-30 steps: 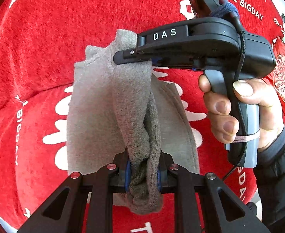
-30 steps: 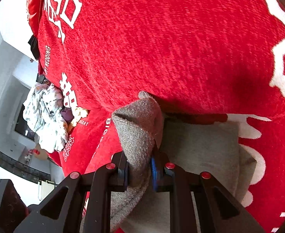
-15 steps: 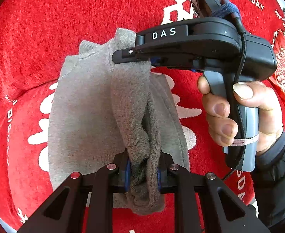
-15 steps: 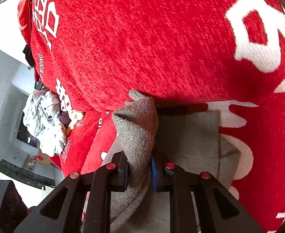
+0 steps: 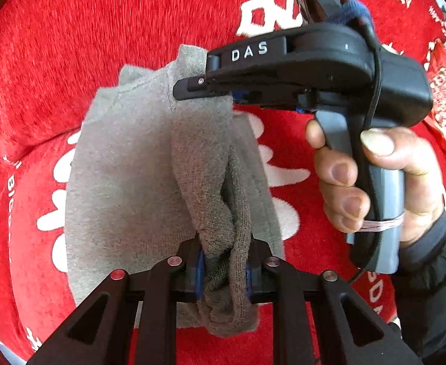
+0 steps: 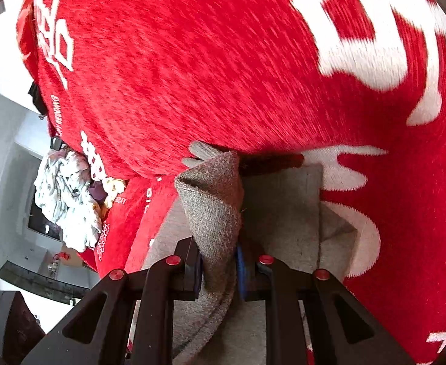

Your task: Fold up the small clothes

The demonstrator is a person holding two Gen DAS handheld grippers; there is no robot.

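grey knit garment [image 5: 122,182] pinched at two ends over the red blanket [image 5: 70,45]
left wrist view: left gripper [image 5: 224,270] clamps the near bunch, right gripper [image 5: 219,91] bites the far edge; keep that raised fold taut and level. right wrist view: right gripper [image 6: 218,269] closed on the garment's edge; lay it square before letting go.

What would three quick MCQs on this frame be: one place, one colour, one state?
1. Where does the grey garment lie?
A. on a red blanket
B. in a basket
C. on a wooden floor

2. What colour is the lettering on the red blanket?
A. black
B. white
C. yellow

3. What is the left claw doing?
A. open, empty
B. shut on the garment
C. out of view

Answers: 1 A, red pile surrounds the garment; 2 B, white characters show; 3 B, knit fabric is pinched between its pads, as with the right claw.
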